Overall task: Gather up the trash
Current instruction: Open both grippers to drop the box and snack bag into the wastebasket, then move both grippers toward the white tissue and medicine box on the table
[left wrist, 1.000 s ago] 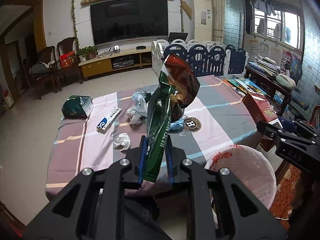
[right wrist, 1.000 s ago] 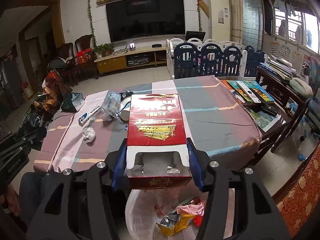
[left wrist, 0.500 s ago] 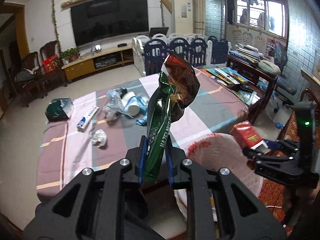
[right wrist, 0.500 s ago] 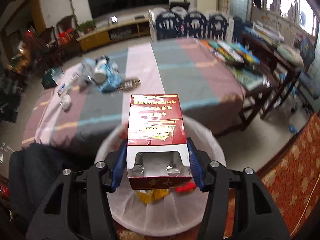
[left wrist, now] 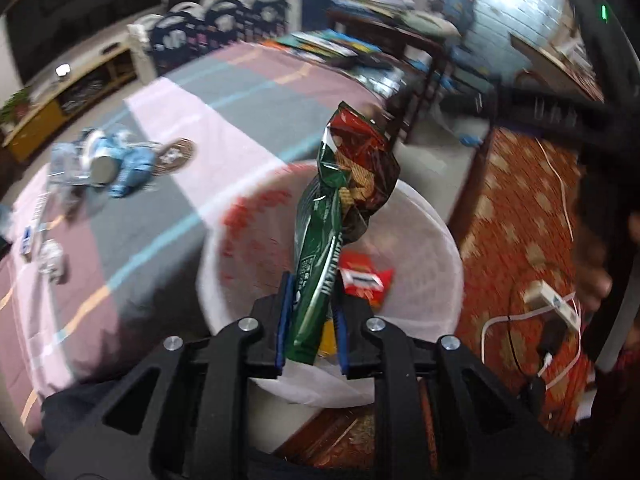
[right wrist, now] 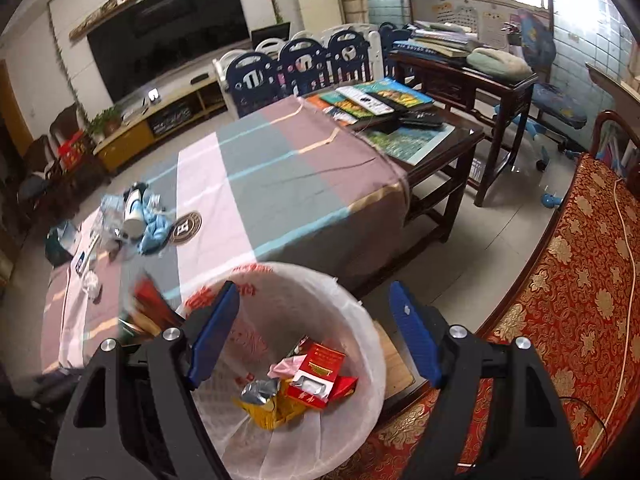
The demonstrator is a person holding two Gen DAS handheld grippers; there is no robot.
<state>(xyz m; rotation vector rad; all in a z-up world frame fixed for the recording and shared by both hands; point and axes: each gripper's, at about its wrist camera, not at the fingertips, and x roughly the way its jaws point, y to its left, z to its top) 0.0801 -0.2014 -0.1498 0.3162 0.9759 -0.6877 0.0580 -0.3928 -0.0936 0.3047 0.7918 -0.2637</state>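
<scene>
A striped tablecloth [right wrist: 280, 184] spreads ahead; a television [right wrist: 168, 36] beyond it; books [right wrist: 376, 100] (laid flat) far right; a red patterned sofa cushion [right wrist: 580, 280] at right.

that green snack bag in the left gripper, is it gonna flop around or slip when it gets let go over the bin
The green snack bag looks like thin crinkled foil, so probably light and floppy; its top bends sideways. The glossy film likely slides easily from the left gripper, whose jaws are opening around it. It should drop into the white-lined bin below, perhaps fluttering.
</scene>
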